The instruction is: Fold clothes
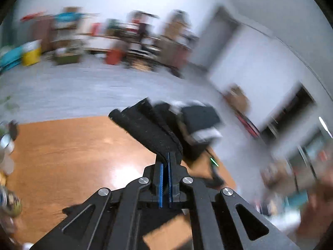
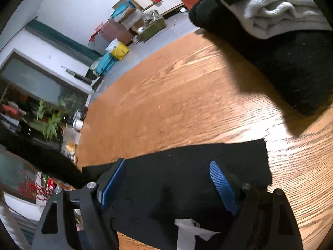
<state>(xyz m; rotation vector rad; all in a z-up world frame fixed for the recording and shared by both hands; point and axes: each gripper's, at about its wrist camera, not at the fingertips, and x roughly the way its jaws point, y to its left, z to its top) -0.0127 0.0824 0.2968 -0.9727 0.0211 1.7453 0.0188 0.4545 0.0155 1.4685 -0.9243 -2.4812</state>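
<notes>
A black garment (image 2: pixel 187 166) lies flat on the wooden table (image 2: pixel 177 95). Its white label (image 2: pixel 191 233) shows near the bottom of the right wrist view. My right gripper (image 2: pixel 168 164) hovers open just over it, with the blue pads (image 2: pixel 222 187) set wide apart on either side of the cloth. My left gripper (image 1: pixel 165 156) is shut on an edge of the black garment (image 1: pixel 145 129) and holds it high above the table (image 1: pixel 72 156); that view is motion-blurred. A black strip of the cloth (image 2: pixel 41 156) rises off to the left in the right wrist view.
A pile of folded clothes, white (image 2: pixel 281 14) on black (image 2: pixel 291 66), sits at the table's far right, also seen as a blurred pile (image 1: pixel 197 120). Potted plants (image 2: pixel 50 120) and small items line the left edge. Grey floor and cluttered shelves (image 1: pixel 135 31) lie beyond.
</notes>
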